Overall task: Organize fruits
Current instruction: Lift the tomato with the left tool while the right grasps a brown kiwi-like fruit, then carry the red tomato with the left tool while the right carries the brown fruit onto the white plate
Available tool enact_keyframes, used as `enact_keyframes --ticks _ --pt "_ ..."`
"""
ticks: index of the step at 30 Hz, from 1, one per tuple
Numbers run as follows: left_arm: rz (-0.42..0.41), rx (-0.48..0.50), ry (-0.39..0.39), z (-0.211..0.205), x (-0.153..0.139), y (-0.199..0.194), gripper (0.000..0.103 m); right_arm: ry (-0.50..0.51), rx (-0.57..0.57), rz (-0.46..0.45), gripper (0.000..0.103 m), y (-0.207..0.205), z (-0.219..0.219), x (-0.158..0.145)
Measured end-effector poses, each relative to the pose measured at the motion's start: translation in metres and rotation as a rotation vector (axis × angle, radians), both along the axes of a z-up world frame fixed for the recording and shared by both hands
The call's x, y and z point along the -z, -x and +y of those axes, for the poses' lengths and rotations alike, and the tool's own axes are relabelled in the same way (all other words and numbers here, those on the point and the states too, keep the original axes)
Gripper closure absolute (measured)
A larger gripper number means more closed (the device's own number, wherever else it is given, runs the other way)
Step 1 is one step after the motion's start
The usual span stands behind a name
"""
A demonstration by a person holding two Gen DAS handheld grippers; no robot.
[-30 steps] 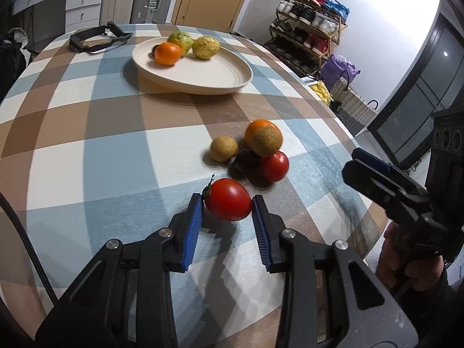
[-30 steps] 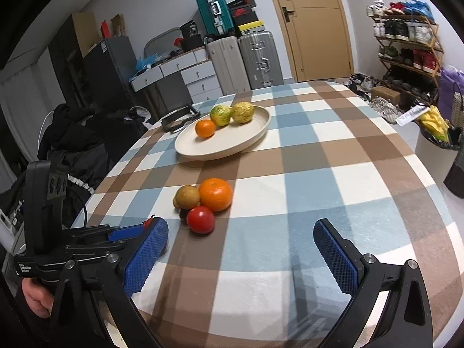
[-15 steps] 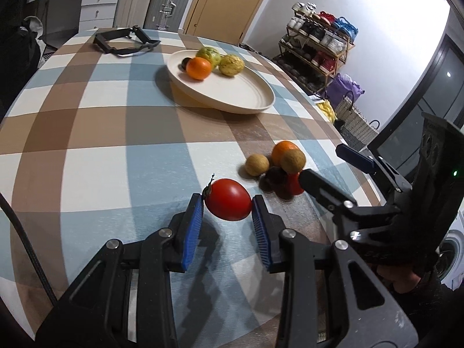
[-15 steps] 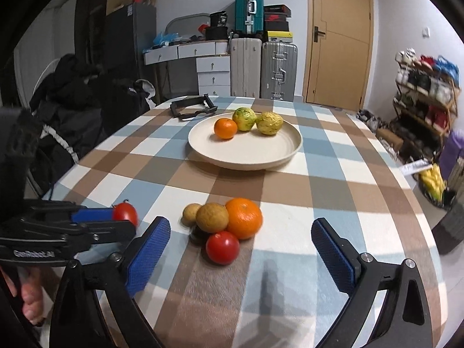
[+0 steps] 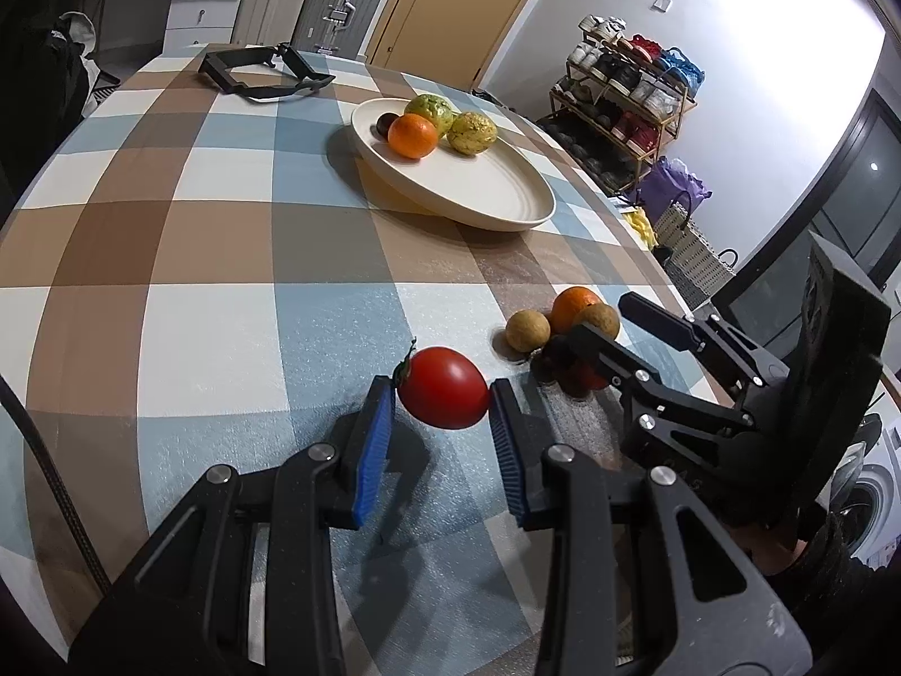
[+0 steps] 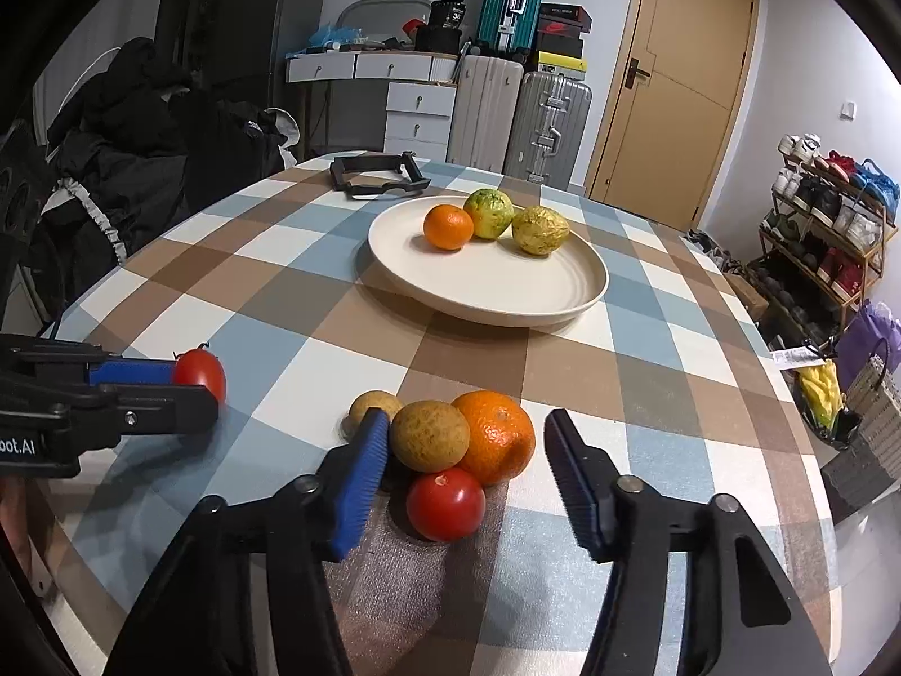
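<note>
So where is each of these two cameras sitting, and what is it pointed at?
Left wrist view: rides on the left gripper, looking along its blue-padded fingers, which clamp a red tomato; the right gripper shows at right.
Right wrist view: rides on the right gripper, looking down at a fruit pile, its fingers, just closing, either side of it without pressing; the left gripper enters at left.
Shared: checked table, cream plate holding fruit, the pile, the held tomato.
</note>
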State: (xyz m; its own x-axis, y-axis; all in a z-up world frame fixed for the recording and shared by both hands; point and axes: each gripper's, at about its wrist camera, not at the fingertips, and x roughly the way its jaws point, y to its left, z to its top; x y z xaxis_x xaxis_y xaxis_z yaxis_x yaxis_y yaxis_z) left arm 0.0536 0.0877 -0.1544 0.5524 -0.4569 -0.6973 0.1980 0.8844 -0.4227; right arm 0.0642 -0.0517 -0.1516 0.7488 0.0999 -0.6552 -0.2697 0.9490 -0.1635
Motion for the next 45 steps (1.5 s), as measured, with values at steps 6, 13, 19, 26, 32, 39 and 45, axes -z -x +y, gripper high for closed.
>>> enact_keyframes --ticks 6,13,19,26,32,39,45 --pt "0.01 -0.005 -0.002 0.0 0.003 -0.002 0.071 -0.027 -0.027 0.006 0.059 0.002 0.001 0.002" --pt "0.01 -0.007 -0.007 0.001 0.002 -0.002 0.071 -0.066 -0.063 0.011 0.074 0.005 0.002 0.0" --pt "0.005 -0.013 -0.019 0.0 -0.001 -0.001 0.071 -0.096 -0.065 0.008 0.074 0.006 0.0 -0.001" --pt "-0.002 -0.013 -0.032 -0.002 -0.007 -0.004 0.071 -0.164 -0.078 -0.016 0.074 0.011 -0.008 -0.01" --pt "-0.025 -0.016 -0.048 -0.008 -0.019 -0.015 0.071 -0.237 -0.095 -0.018 0.074 0.01 -0.016 -0.018" --pt "-0.059 -0.02 -0.071 -0.017 -0.037 -0.038 0.071 -0.352 -0.09 -0.013 0.074 -0.001 -0.037 -0.029" --pt "-0.077 -0.024 -0.083 -0.026 -0.049 -0.068 0.071 -0.424 -0.078 -0.001 0.075 -0.016 -0.058 -0.037"
